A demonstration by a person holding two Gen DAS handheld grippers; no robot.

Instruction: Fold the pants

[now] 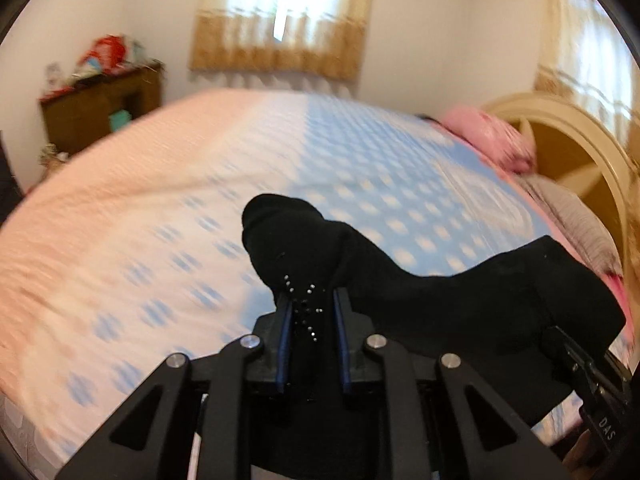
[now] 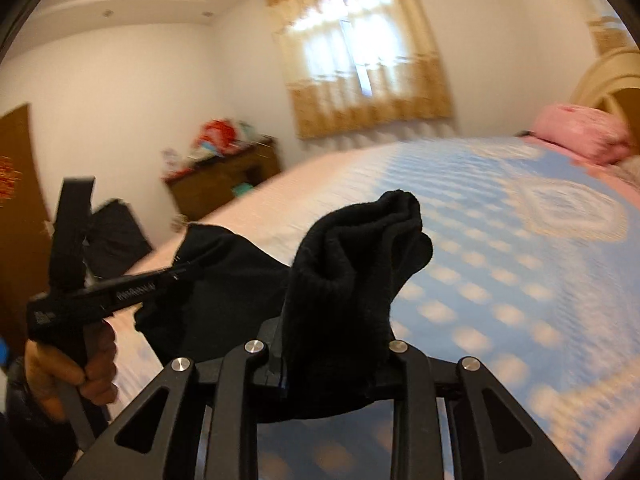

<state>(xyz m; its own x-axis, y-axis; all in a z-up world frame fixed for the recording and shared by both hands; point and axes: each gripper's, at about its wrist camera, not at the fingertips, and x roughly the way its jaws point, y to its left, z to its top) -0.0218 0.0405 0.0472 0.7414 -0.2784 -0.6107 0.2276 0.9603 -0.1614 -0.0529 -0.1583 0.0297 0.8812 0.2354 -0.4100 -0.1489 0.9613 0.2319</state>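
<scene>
My left gripper (image 1: 310, 312) has its fingers pinched tight on a bunch of the black pants (image 1: 440, 292), right where the little rhinestones sit. Right gripper (image 2: 332, 352) is clamped on another wad of the same fabric. The pants hang stretched between the two, lifted above the bed (image 1: 160, 200) with its blue-and-pink dotted cover. Further back: pink pillow (image 1: 492, 140), wooden dresser (image 1: 100, 116), curtained window (image 1: 284, 16).

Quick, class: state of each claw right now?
Left claw: shut on the black pants.
Right claw: shut on the black pants.
</scene>
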